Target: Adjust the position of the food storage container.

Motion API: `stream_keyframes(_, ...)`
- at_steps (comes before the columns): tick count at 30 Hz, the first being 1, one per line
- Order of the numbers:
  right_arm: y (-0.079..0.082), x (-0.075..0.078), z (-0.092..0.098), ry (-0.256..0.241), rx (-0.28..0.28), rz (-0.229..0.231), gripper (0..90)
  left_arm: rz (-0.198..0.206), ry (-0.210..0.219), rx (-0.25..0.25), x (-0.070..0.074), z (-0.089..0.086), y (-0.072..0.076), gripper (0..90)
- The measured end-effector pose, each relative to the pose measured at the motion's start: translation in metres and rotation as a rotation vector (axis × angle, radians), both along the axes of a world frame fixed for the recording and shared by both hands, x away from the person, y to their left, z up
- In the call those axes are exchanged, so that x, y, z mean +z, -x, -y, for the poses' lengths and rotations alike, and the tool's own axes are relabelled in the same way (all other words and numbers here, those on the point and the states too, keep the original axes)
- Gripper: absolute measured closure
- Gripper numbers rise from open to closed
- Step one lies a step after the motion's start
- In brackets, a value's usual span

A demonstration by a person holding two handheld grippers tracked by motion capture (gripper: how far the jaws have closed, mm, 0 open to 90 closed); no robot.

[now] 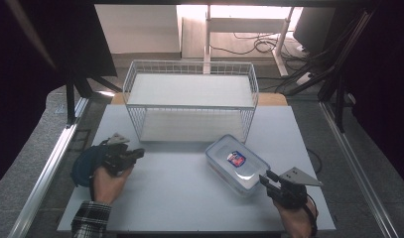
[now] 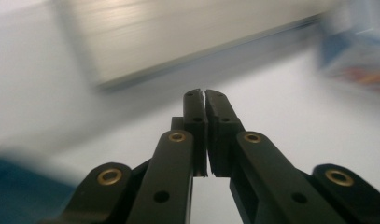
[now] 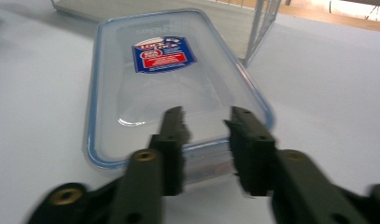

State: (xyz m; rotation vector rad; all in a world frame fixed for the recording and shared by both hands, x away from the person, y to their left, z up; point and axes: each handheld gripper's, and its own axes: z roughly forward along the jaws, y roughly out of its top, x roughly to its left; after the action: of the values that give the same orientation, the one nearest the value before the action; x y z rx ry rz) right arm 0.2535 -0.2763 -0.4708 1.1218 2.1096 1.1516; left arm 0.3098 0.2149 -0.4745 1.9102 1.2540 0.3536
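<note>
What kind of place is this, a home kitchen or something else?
Probably a lab or workshop set up for recording, not a kitchen. A plain grey table stands between metal rails, loose cables lie on the floor behind it, and dark curtains hang at both sides. On the table are a wire basket and a plastic container.

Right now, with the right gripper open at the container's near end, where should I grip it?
Grip the clear container by its near short end, coming in low from the right gripper side. The lid's blue rim overhangs there, and that end likely fits between the open jaws.
</note>
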Motion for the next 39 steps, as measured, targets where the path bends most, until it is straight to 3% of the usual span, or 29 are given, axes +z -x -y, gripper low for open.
stream_keyframes(4,-0.002,0.004,0.010,0.010,-0.056,-0.040,88.1,0.010,0.030,-0.090,0.000,0.034,-0.016,87.4)
stream_keyframes(8,-0.009,0.000,0.017,0.058,-0.130,-0.101,89.0,0.003,0.053,-0.140,-0.004,0.057,-0.033,87.7)
stream_keyframes(12,-0.019,-0.010,0.017,0.068,-0.137,-0.169,88.9,0.003,0.079,-0.169,-0.010,0.079,-0.050,88.0)
stream_keyframes(15,-0.023,-0.011,0.015,0.075,-0.141,-0.176,88.9,0.009,0.080,-0.199,-0.014,0.098,-0.062,88.5)
stream_keyframes(19,-0.028,-0.014,0.018,0.044,-0.145,-0.193,88.9,0.013,0.118,-0.218,-0.021,0.121,-0.081,88.8)
stream_keyframes(23,-0.032,-0.017,0.017,0.026,-0.133,-0.213,88.8,-0.011,0.141,-0.242,-0.032,0.141,-0.096,88.8)
stream_keyframes(28,-0.035,-0.020,0.007,0.030,-0.106,-0.226,88.7,-0.048,0.111,-0.272,-0.043,0.149,-0.095,90.0)
stream_keyframes(33,-0.039,-0.021,0.004,0.019,-0.107,-0.230,88.9,-0.077,0.148,-0.261,-0.047,0.138,-0.087,90.0)
stream_keyframes(39,-0.046,-0.022,-0.005,0.018,-0.081,-0.237,89.1,-0.102,0.111,-0.267,-0.049,0.129,-0.071,90.0)
